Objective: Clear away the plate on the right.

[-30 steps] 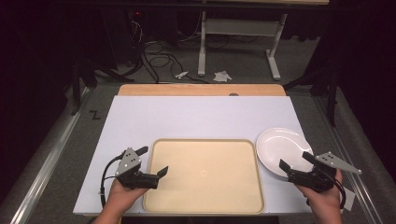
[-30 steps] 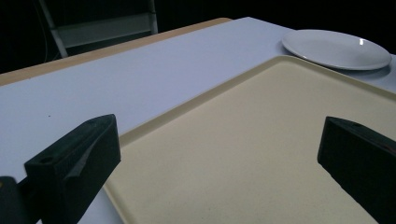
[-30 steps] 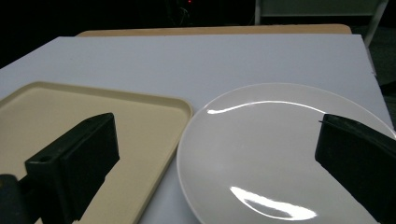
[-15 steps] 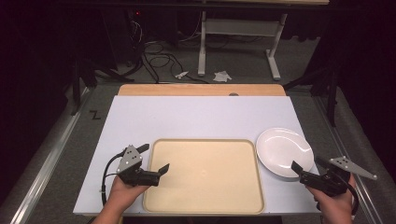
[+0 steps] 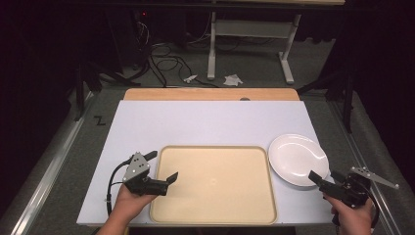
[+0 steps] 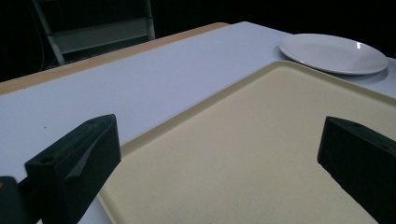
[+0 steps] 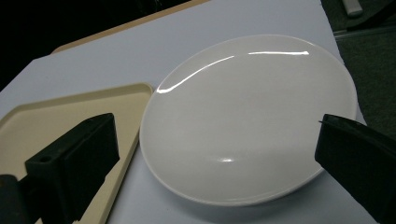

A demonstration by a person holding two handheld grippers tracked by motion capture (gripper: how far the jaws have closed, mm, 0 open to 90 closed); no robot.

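While the left gripper (image 5: 164, 169) stays gaping over the tray (image 5: 215, 215), the right gripper (image 5: 327, 177), wide apart, has backed off the plate (image 5: 293, 156).

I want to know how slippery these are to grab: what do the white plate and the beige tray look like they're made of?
The plate looks like glazed ceramic, or maybe hard melamine: sharp bright highlights run along its smooth rim. The tray looks like matte plastic: an even beige with a faint grain, no glare, and a moulded raised rim.
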